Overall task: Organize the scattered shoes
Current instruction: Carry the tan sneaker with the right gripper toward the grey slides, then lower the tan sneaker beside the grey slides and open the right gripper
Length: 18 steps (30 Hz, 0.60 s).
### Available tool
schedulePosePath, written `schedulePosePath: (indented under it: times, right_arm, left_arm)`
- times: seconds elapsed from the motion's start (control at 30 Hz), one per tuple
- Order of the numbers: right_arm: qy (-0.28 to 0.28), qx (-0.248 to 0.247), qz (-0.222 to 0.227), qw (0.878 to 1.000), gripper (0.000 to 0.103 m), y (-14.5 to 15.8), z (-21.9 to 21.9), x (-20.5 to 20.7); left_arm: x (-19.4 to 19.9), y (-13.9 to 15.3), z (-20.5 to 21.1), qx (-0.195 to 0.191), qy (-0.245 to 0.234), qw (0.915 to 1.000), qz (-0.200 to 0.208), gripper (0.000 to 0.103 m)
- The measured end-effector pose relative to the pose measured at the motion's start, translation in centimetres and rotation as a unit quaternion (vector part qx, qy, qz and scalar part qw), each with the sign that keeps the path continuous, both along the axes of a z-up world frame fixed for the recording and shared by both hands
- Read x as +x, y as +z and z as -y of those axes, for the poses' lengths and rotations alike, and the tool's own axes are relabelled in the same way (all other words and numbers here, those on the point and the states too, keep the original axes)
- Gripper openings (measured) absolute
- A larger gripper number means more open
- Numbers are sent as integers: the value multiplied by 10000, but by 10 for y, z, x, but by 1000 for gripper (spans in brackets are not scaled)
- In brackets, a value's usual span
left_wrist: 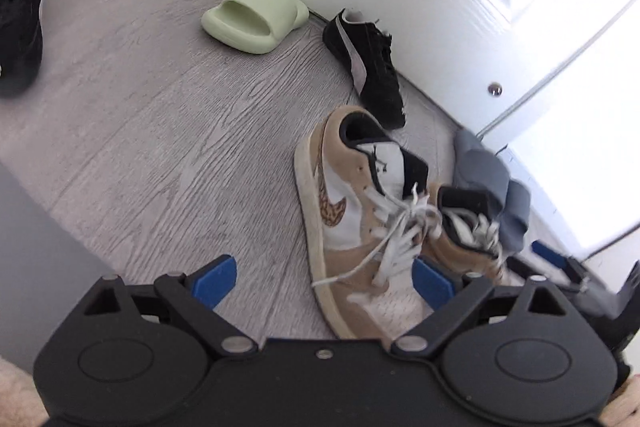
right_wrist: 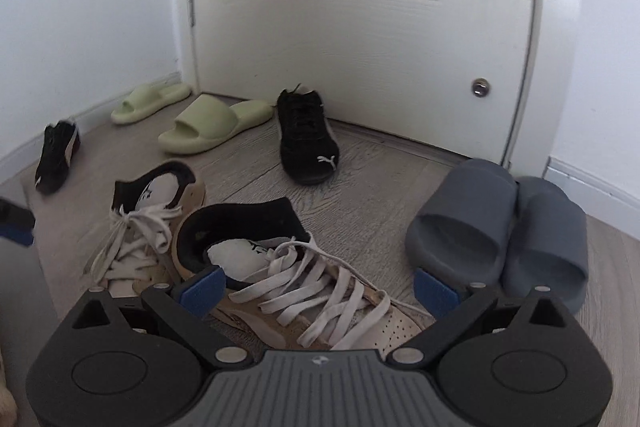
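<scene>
Grey wood-grain floor (right_wrist: 360, 163) runs up to a white door (right_wrist: 360, 27) at the top of the right wrist view.

Left to right in that view:
- black sneaker (right_wrist: 56, 157), far left, near the skirting;
- two green slides (right_wrist: 216, 125), upper left, toes toward the camera;
- second black sneaker (right_wrist: 306, 135), upper centre, just before the door, well apart from its mate;
- two tan sneakers: one (right_wrist: 156, 227) at centre left, the other (right_wrist: 288, 283) at lower centre, side by side, laces loose;
- grey slides (right_wrist: 500, 227), right, already paired and touching.

Right tool (right_wrist: 318, 291): wide open, holding nothing. The nearer tan sneaker lies directly between its blue fingers (right_wrist: 202, 291), long axis slanting from heel at upper left to toe at lower right, roughly along the tool's line of sight.

Left tool (left_wrist: 324, 279): likewise fully open and empty. The other tan sneaker (left_wrist: 352, 223) lies just ahead, toward its right finger, heel at upper frame, toe at lower frame.

Judgement: each tool is nearest its own tan sneaker; the right one is better centred. Both point forward and down. Closing across the collar appears the likely next move; the trailing laces could snag.
</scene>
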State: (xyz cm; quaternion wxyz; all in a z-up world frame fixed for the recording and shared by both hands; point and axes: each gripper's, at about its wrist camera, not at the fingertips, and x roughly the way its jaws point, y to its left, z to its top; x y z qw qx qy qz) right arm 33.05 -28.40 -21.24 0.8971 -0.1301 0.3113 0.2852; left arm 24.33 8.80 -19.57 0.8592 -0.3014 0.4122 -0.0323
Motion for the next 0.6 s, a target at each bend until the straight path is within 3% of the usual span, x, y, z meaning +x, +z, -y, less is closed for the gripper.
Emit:
schedulePosePath:
  times: [0.13, 0.3, 0.47, 0.6]
  right_arm:
    - [963, -658, -308, 9927, 100, -1, -17, 13]
    - [1716, -1796, -553, 9671, 100, -11, -44, 35]
    - [1851, -1811, -715, 9632, 100, -23, -59, 44]
    - [1614, -1566, -674, 9721, 100, -39, -67, 40]
  left_arm:
    - [10, -8, 5, -196, -79, 9998, 24, 96]
    - [14, -4, 16, 26, -245, 9993, 291, 96]
    - [17, -4, 22, 195, -321, 9989, 274, 96]
    - [15, -4, 21, 145, -352, 9988, 305, 96]
